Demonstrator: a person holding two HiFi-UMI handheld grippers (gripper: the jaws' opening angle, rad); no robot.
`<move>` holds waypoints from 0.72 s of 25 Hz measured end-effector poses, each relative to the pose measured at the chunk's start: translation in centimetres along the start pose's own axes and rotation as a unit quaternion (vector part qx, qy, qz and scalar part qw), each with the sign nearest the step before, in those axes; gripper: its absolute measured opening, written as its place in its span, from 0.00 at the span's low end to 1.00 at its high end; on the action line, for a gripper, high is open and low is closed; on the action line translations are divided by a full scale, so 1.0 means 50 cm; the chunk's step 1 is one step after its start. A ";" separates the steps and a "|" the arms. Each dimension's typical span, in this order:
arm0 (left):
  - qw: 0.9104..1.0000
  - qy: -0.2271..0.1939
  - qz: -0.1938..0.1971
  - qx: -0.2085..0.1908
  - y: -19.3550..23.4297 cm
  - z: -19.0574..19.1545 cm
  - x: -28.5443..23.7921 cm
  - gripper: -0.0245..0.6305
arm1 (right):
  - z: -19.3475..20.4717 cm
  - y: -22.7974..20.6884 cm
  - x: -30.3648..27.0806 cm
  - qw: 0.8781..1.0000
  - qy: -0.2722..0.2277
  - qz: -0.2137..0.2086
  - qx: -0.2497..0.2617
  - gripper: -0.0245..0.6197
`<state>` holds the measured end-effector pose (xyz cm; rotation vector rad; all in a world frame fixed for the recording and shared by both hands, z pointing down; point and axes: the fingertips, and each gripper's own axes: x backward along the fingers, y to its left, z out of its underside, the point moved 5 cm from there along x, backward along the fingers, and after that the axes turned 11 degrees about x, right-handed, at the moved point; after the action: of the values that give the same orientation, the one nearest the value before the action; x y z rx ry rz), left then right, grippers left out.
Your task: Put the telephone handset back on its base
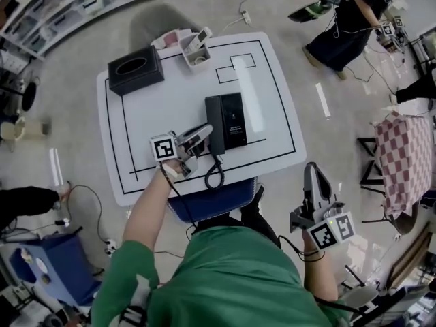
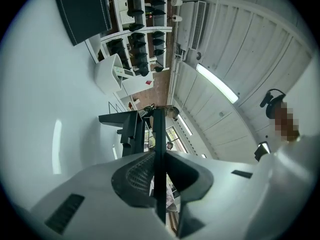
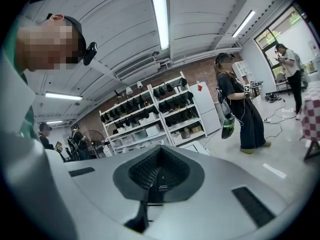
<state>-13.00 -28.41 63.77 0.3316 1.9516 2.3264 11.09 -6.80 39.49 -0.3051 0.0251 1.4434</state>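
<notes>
The black telephone base (image 1: 234,119) lies in the middle of the white table (image 1: 272,67), and the handset (image 1: 215,125) rests along its left side. A coiled cord (image 1: 214,176) hangs off the table's front edge. My left gripper (image 1: 204,133) sits just left of the handset's near end, shut, with nothing seen between its fingers. In the left gripper view the gripper (image 2: 159,156) points at the telephone (image 2: 131,126), seen edge-on close ahead. My right gripper (image 1: 315,172) is held off the table at the right, pointing up, shut and empty (image 3: 159,149).
A black tissue box (image 1: 135,69) and a white holder (image 1: 196,50) stand at the table's far edge. A blue chair (image 1: 211,199) is tucked under the near side. A person (image 1: 347,19) stands at the back right, and a checkered cloth (image 1: 407,159) is at the right.
</notes>
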 end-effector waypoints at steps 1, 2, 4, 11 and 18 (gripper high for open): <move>1.000 -0.001 -0.005 0.005 0.006 -0.001 -0.002 0.16 | -0.002 0.000 -0.003 1.000 0.000 0.000 0.000 0.06; 1.000 -0.002 -0.009 0.011 0.011 -0.001 -0.004 0.16 | -0.003 0.001 -0.005 1.000 0.000 -0.001 0.000 0.06; 1.000 -0.003 -0.020 0.019 0.021 0.004 -0.003 0.16 | -0.005 0.005 -0.006 1.000 0.002 -0.001 0.000 0.06; 0.999 -0.014 -0.037 0.023 0.044 -0.005 -0.007 0.16 | -0.009 0.004 -0.018 1.000 0.001 -0.006 -0.001 0.06; 0.998 -0.017 -0.048 0.044 0.062 0.006 -0.011 0.16 | -0.002 0.006 -0.017 1.000 0.007 -0.010 -0.008 0.06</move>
<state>-12.17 -28.79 66.79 0.2742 2.0117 2.1665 10.68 -7.63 39.50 -0.3283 0.0218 1.4216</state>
